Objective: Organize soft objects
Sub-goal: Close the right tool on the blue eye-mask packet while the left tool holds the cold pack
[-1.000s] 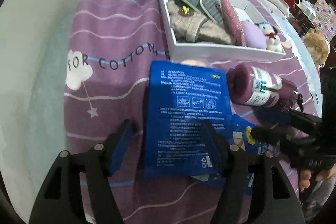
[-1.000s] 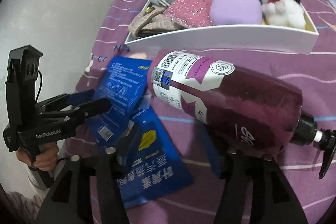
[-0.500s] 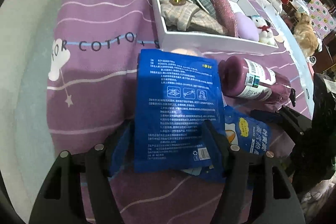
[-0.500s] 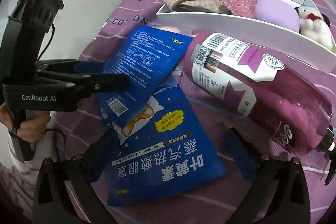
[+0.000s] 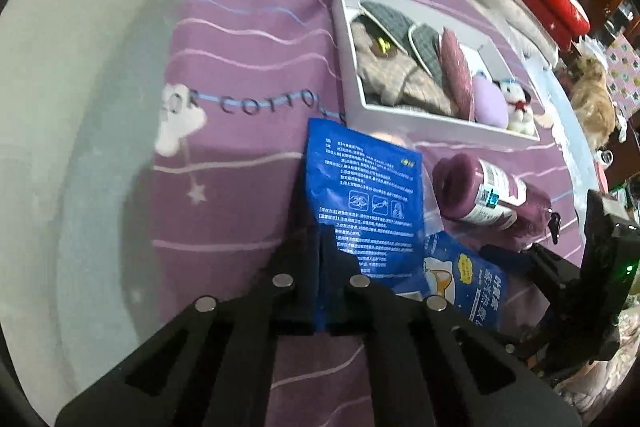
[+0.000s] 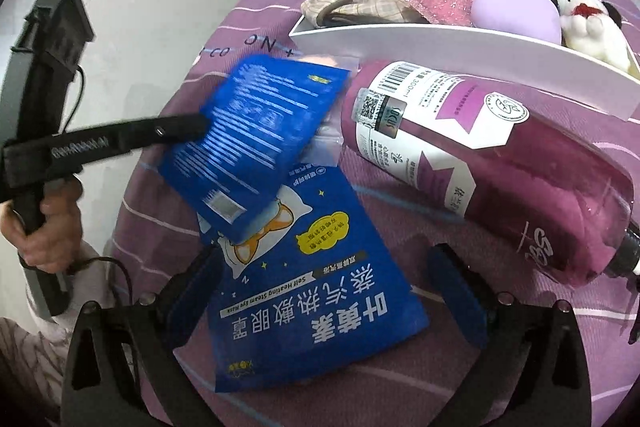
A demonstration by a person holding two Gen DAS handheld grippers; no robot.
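My left gripper (image 5: 320, 251) is shut on the near edge of a blue eye-mask pouch (image 5: 364, 195), lifted and tilted; the pouch also shows in the right wrist view (image 6: 256, 135) with the left gripper (image 6: 192, 127) clamped on its side. A second blue pouch (image 6: 316, 295) lies flat on the purple blanket between the open jaws of my right gripper (image 6: 324, 275), which is empty. It also shows in the left wrist view (image 5: 464, 279). A white tray (image 6: 460, 47) behind holds a plaid cloth, grey slippers, a pink sponge, a lilac pad and a plush dog (image 6: 588, 23).
A purple pump bottle (image 6: 520, 163) lies on its side between the pouches and the tray; it also shows in the left wrist view (image 5: 492, 195). The purple blanket (image 5: 248, 67) covers the surface, with a pale wall to the left. Bedding and red items lie far right.
My left gripper has shut on the upper blue pouch and lifted its edge. My right gripper has drawn back slightly, its jaws wide around the lower pouch.
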